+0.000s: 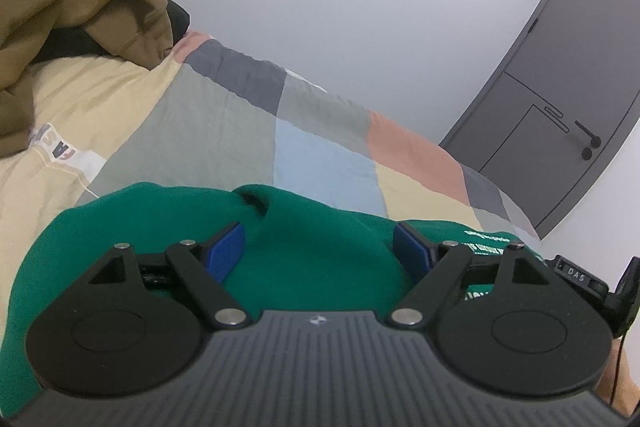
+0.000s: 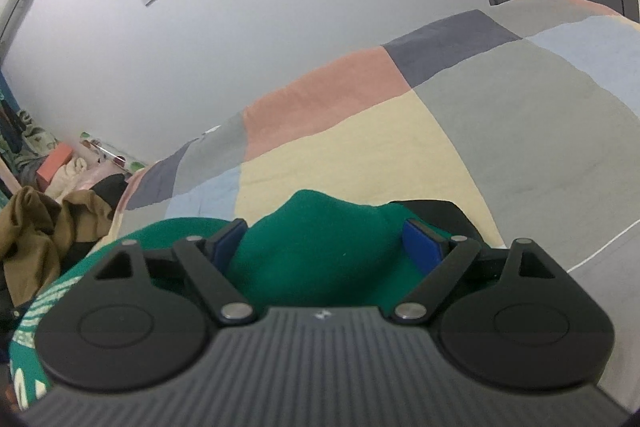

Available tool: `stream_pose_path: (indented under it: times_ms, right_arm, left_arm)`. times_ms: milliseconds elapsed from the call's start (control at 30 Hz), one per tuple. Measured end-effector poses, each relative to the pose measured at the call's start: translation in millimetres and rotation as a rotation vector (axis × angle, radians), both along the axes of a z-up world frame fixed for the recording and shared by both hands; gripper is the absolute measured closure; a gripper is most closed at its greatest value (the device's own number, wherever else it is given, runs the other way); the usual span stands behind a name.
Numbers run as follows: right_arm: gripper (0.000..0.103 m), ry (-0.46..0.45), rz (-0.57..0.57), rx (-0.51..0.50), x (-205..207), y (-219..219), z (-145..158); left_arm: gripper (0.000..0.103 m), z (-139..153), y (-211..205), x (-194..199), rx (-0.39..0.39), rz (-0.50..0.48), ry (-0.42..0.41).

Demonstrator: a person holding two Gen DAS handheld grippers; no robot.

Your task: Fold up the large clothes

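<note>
A green garment (image 1: 320, 227) with white print lies bunched on the patchwork quilt (image 1: 224, 123) at the near edge of the bed. My left gripper (image 1: 319, 249) stands wide open just over it. A hump of the green cloth rises between its blue pads (image 1: 226, 251), which do not pinch it. In the right wrist view the same green garment (image 2: 320, 227) bulges between the pads (image 2: 424, 247) of my right gripper (image 2: 326, 245), also wide open. A black strip of fabric (image 2: 436, 211) shows just behind its right pad.
A brown garment (image 1: 80, 27) is heaped over something black (image 1: 60, 45) at the far left of the bed; the brown garment (image 2: 44, 231) also shows in the right view. A grey door (image 1: 560, 87) stands beyond the bed. Clutter (image 2: 60, 171) sits by the wall.
</note>
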State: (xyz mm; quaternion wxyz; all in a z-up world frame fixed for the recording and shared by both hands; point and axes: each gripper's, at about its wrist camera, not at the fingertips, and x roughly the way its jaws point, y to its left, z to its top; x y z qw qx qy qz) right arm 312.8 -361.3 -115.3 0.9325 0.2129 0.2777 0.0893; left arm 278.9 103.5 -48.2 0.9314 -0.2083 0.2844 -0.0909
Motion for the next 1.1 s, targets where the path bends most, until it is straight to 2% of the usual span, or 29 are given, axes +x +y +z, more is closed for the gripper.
stream_pose_path:
  times_ms: [200, 367, 433, 533, 600, 667, 733, 867, 1000, 1100]
  right_arm:
    - [0.018, -0.042, -0.003, -0.052, -29, 4, 29]
    - [0.018, -0.116, 0.053, -0.095, -74, 15, 58]
    - [0.018, -0.126, 0.077, -0.102, -92, 22, 65]
    - [0.019, -0.117, 0.143, -0.110, -111, 36, 68]
    - [0.028, -0.096, 0.184, -0.167, -116, 51, 66]
    - [0.037, -0.063, 0.222, -0.220, -113, 64, 60]
    - [0.037, -0.048, 0.222, -0.249, -108, 72, 52]
    - [0.037, -0.029, 0.217, -0.253, -90, 79, 39]
    - [0.037, -0.009, 0.199, -0.209, -62, 78, 25]
    - [0.036, -0.010, 0.189, -0.224, -46, 82, 14]
  left_arm:
    - [0.018, 21, -8, -21, 0.050, 0.012, -0.020]
    - [0.018, 50, -22, -56, 0.120, -0.015, -0.118]
    - [0.018, 59, -30, -70, 0.151, -0.043, -0.152]
    - [0.018, 60, -43, -89, 0.162, -0.126, -0.161]
    - [0.018, 53, -54, -100, 0.191, -0.160, -0.136]
    - [0.018, 41, -64, -107, 0.239, -0.182, -0.108]
    - [0.019, 29, -70, -108, 0.281, -0.175, -0.093]
    - [0.018, 16, -77, -95, 0.298, -0.158, -0.081]
    - [0.018, 1, -76, -66, 0.269, -0.136, -0.068]
    - [0.017, -6, -74, -52, 0.247, -0.128, -0.065]
